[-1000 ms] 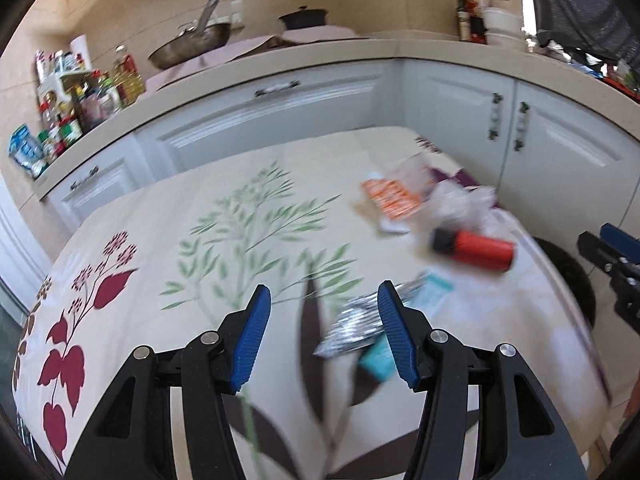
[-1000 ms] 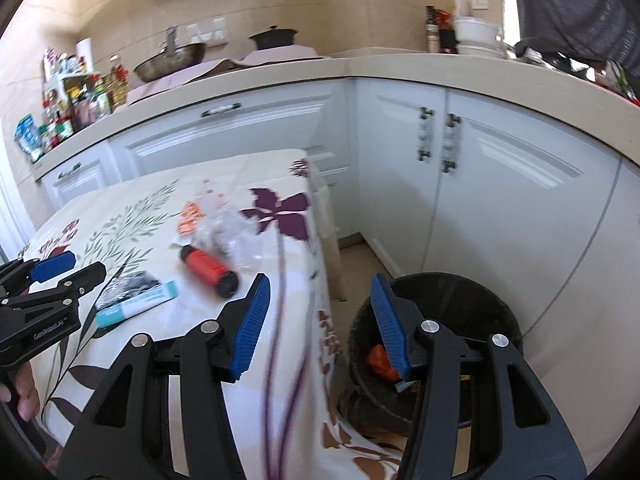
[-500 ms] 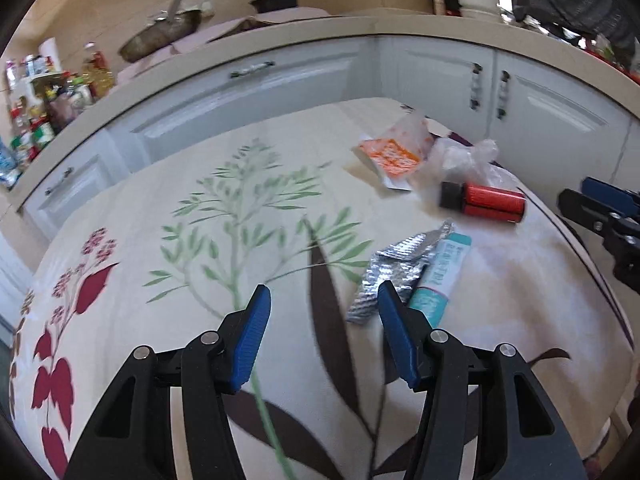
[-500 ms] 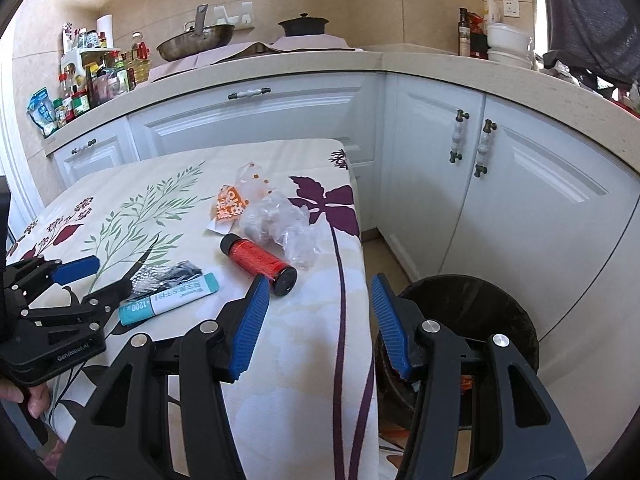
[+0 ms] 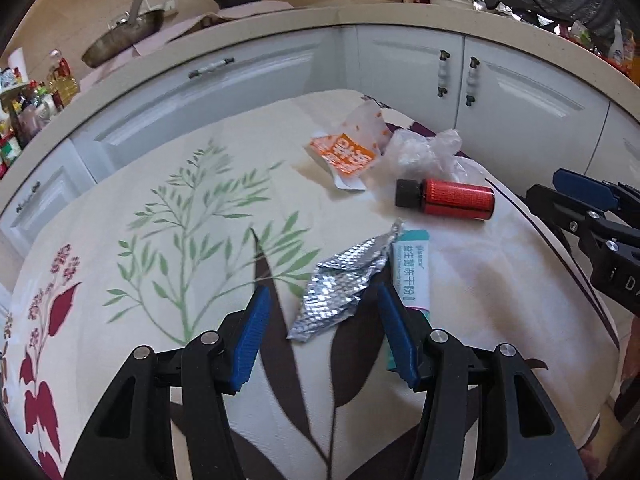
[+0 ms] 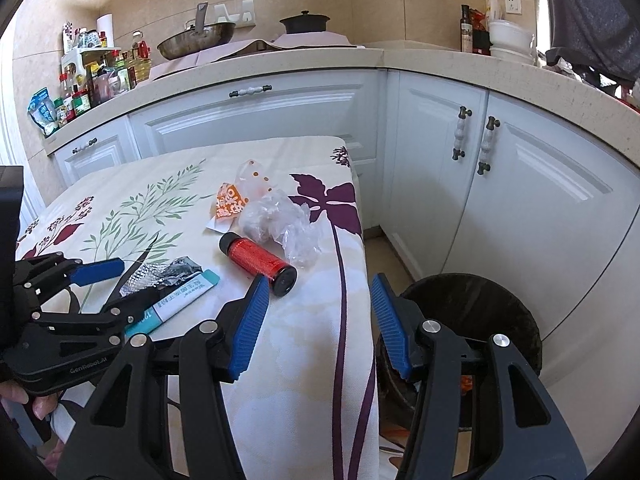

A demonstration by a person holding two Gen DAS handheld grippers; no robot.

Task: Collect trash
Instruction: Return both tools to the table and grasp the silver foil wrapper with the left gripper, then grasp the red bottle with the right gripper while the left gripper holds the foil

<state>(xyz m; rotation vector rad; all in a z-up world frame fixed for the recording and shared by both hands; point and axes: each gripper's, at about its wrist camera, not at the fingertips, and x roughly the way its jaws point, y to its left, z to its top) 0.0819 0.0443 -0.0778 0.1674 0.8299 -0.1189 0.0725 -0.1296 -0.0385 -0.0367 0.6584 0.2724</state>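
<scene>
Both grippers stand spread and hold nothing. The left gripper [image 5: 320, 320] hovers low over the table [image 5: 160, 264], its 2 blue pads on either side of a crumpled foil wrapper [image 5: 340, 284]; a teal sachet [image 5: 412, 272] lies just beside the foil. Farther along lie a red bottle [image 5: 452, 199], a clear plastic wad [image 5: 428, 152] and an orange packet [image 5: 344, 156]. The right gripper [image 6: 316, 312] hangs over the table's edge, near the bottle's black cap, with the black bin [image 6: 480, 312] on the floor below to its right.
</scene>
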